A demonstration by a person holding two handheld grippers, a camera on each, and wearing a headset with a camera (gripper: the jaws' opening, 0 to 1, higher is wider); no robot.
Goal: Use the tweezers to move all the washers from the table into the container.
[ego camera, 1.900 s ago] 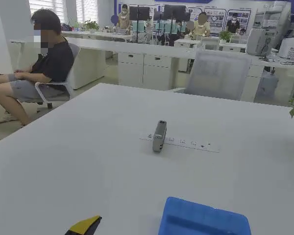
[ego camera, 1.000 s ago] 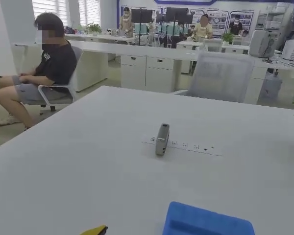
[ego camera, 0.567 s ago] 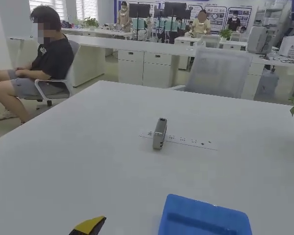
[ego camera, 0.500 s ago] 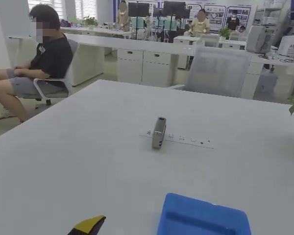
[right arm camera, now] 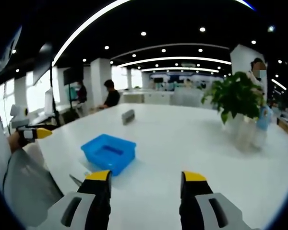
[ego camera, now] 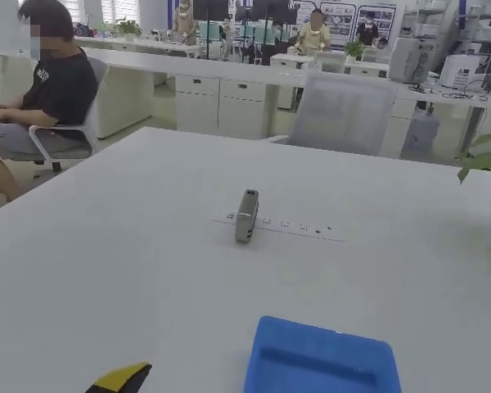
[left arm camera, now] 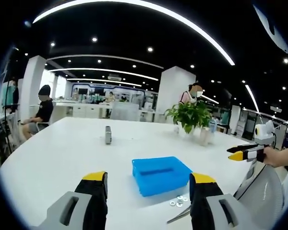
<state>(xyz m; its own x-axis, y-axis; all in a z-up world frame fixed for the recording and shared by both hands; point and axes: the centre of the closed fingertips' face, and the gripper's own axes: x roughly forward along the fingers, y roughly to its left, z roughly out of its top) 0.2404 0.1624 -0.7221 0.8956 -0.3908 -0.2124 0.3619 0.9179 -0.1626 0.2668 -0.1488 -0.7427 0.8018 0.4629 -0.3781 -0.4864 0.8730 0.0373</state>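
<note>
A blue container (left arm camera: 161, 173) stands on the white table, ahead of my left gripper (left arm camera: 149, 191), which is open and holds nothing. Several small washers (left arm camera: 180, 200) lie on the table just in front of the container. Grey tweezers (left arm camera: 180, 215) rest beside them. My right gripper (right arm camera: 146, 191) is open with nothing between its jaws. The container (right arm camera: 109, 152) sits to its front left, with the tweezers (right arm camera: 77, 180) nearer. In the head view the container (ego camera: 323, 360) is at the bottom edge, and a gripper's yellow tip (ego camera: 119, 378) shows to its left.
A grey adapter (ego camera: 246, 215) stands on a power strip set into the table's middle. A potted plant (right arm camera: 235, 103) and bottles stand at one side of the table. A person (ego camera: 53, 82) sits beyond the table's far left edge. An office chair (ego camera: 340, 110) faces the far edge.
The head camera has shifted, so the whole scene sits a little differently in the picture. The container, the adapter and the yellow tip keep their places.
</note>
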